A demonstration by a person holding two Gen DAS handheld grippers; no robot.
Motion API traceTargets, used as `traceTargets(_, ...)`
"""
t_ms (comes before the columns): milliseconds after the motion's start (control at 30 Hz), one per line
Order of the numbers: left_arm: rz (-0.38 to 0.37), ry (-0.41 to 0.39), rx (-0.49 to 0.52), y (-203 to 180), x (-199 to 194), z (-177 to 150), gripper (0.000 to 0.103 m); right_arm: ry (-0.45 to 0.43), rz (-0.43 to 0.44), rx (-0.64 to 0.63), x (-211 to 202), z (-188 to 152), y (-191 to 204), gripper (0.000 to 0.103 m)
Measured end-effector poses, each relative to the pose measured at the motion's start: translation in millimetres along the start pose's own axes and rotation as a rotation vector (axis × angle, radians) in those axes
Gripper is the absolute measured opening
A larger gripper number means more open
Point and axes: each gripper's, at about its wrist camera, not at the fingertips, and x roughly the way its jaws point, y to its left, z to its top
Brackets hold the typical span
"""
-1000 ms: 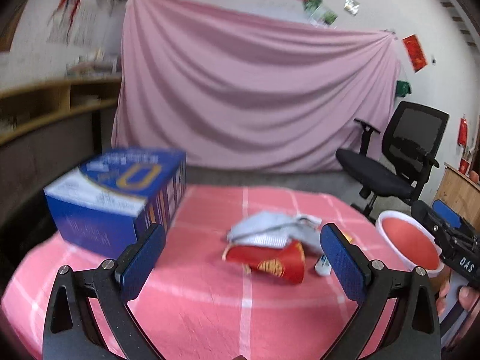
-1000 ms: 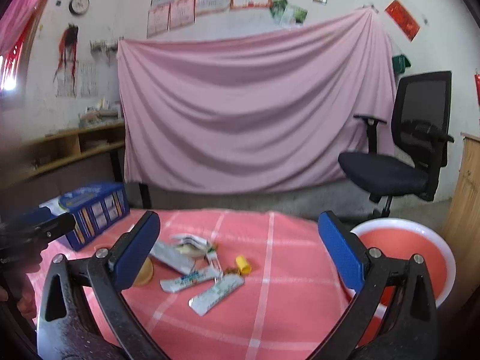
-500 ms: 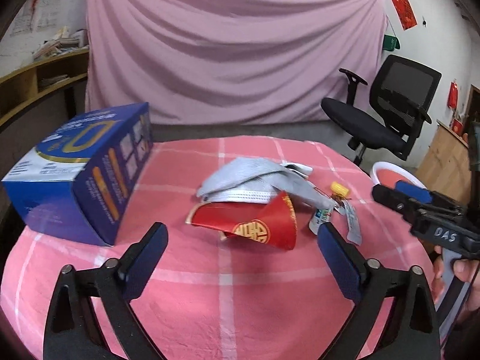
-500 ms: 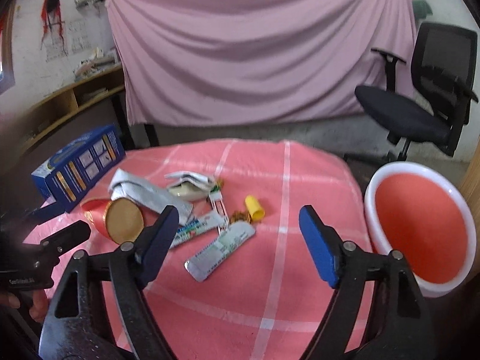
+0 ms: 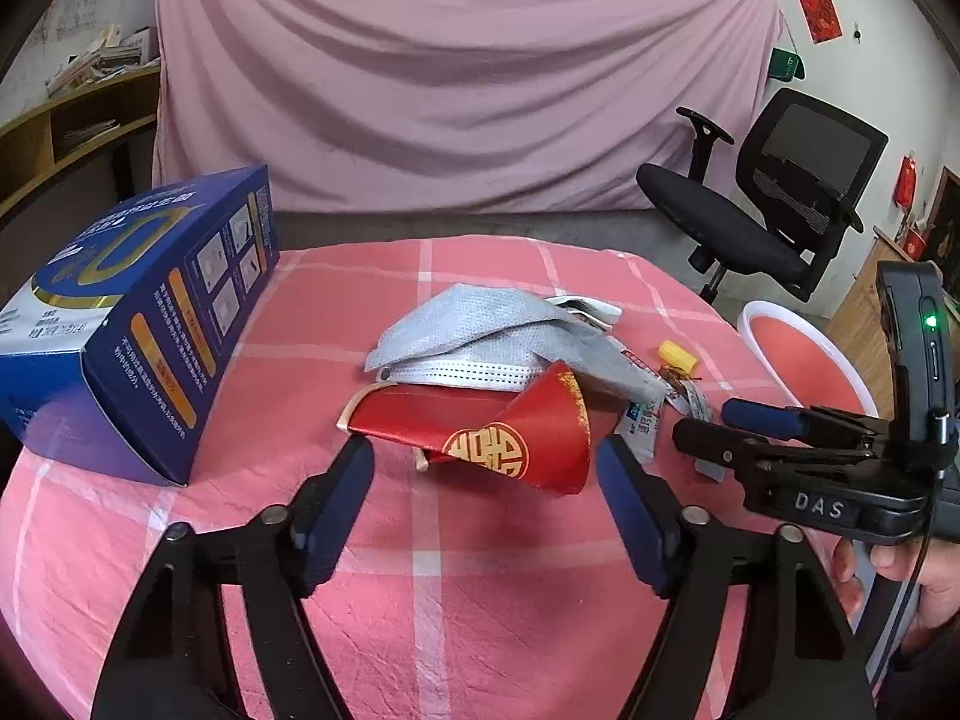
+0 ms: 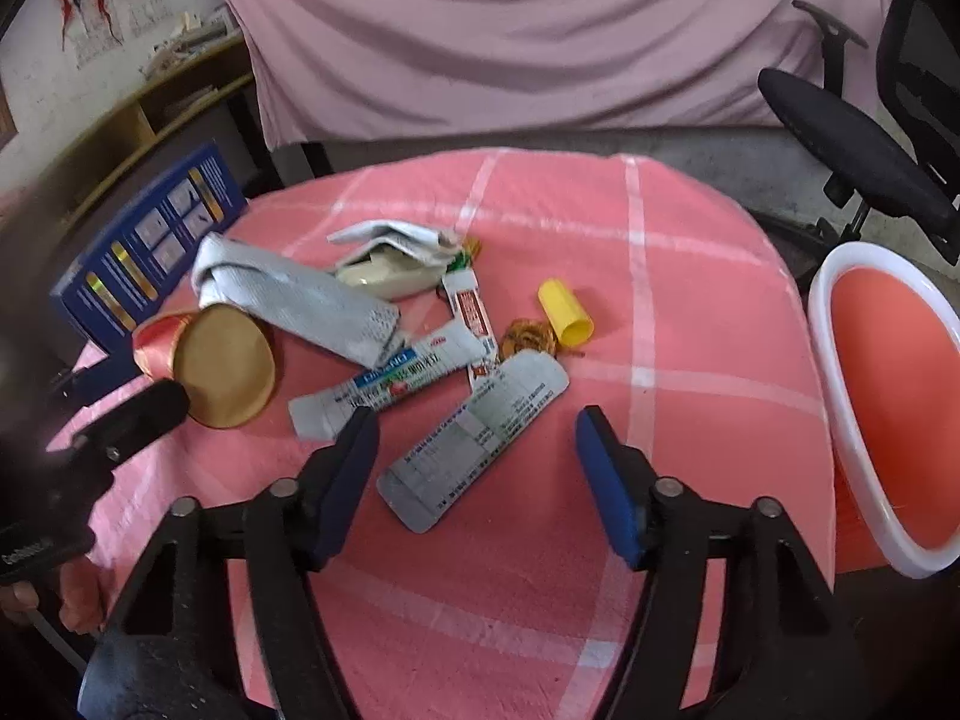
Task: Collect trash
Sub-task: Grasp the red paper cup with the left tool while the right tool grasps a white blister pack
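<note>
Trash lies on a pink checked tablecloth [image 5: 456, 570]. A crushed red paper cup [image 5: 510, 432] lies on its side just ahead of my open left gripper [image 5: 483, 468]; it also shows in the right wrist view [image 6: 210, 360]. Grey face masks [image 5: 480, 330] lie behind it. My open right gripper [image 6: 477, 438] hovers over a silver sachet [image 6: 474, 444]. Beside the sachet lie another wrapper [image 6: 390, 384], a yellow cap [image 6: 564, 309] and a crumpled white wrapper [image 6: 390, 252]. A red basin with a white rim [image 6: 888, 414] stands off the table's right edge.
A blue carton [image 5: 126, 324] stands on the table's left side. A black office chair [image 5: 774, 210] is behind at the right. A pink sheet [image 5: 456, 72] hangs behind the table. Wooden shelves [image 5: 66, 132] are at the far left.
Both grippers have dropped and moved in toward the trash. The left one now frames the red cup; the right one now stands over the silver sachet. Both stay open.
</note>
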Motion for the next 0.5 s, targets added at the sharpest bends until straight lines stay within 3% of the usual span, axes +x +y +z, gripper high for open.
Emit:
traceTargets(67,-0.003,0.012,0.005,-1.4,2.0,0.5,0.059,0.005,-0.002,0.007,-0.3,-0.4,-1.4,0.065)
traceTargets(167,-0.013,0.025,0.001,-4.3,4.2,2.0,0.054,0.012,0.015,0.014,-1.5,-2.8,-2.6,0.056)
traceTargets(500,-0.05,0.012,-0.046,-0.4,-0.2,1.4,0.054,0.006,0.063,0.047,-8.9,-9.0,-11.7,0.048)
